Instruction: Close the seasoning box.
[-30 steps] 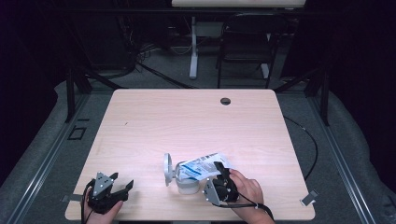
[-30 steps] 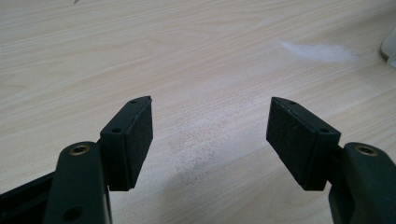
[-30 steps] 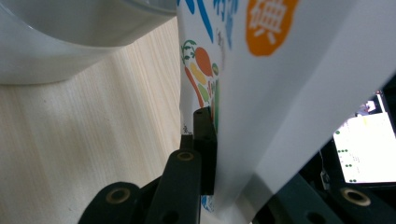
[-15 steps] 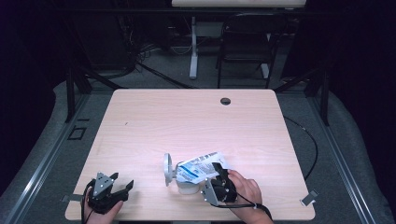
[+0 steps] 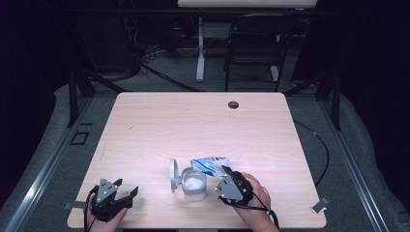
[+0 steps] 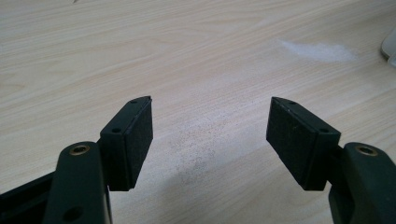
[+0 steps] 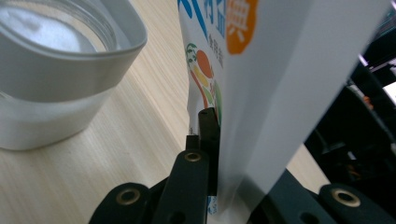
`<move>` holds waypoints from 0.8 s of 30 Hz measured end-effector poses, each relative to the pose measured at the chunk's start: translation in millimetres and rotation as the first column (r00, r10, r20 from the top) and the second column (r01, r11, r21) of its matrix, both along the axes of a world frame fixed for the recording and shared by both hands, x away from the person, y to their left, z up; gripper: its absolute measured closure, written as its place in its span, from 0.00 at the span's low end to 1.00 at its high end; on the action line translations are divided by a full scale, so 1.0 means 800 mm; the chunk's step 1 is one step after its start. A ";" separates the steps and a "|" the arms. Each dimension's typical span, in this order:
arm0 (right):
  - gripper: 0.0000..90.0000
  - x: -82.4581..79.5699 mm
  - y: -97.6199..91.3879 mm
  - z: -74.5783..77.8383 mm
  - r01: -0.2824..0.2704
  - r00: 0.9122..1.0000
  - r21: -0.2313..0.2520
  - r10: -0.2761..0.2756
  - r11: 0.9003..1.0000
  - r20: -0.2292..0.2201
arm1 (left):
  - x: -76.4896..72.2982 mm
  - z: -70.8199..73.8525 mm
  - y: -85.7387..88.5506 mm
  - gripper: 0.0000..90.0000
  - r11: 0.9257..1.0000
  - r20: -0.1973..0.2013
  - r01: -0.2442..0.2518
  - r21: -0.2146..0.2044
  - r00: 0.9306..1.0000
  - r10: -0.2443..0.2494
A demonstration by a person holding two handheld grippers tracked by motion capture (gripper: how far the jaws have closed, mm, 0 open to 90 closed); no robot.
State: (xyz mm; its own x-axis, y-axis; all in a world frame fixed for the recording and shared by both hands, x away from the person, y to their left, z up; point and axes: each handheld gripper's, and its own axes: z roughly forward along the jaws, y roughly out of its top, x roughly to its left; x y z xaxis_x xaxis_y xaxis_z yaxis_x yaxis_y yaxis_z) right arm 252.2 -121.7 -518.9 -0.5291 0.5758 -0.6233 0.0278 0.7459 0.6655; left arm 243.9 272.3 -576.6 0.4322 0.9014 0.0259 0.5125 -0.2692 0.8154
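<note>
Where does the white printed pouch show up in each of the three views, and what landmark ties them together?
High view: the pouch lies low and right of centre, its near end in the right gripper.
Left gripper view: wooden tabletop beyond the open jaws, with a smear of white powder on it.
Right gripper view: the pouch stands at centre right, clamped between the jaws.
Shared landmark: the jar of white powder beside the pouch.

Black tongs, brass-ringed screw holes

White printed pouch clamped between black jaws, clear jar of white powder just beside, on wooden table
</note>
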 end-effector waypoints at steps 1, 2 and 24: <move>1.00 0.000 -0.001 0.000 0.001 1.000 0.017 -0.001 1.000 -0.006 | 0.000 0.000 0.000 0.36 1.000 0.000 -0.003 -0.004 1.000 0.003; 1.00 0.001 -0.002 0.001 0.001 1.000 0.042 0.000 0.999 -0.022 | 0.000 0.000 -0.001 0.36 1.000 -0.001 -0.003 -0.003 1.000 0.003; 1.00 0.027 -0.040 -0.004 0.136 0.981 0.376 -0.070 0.917 -0.182 | 0.000 0.000 0.000 0.36 1.000 -0.003 -0.001 -0.003 1.000 0.001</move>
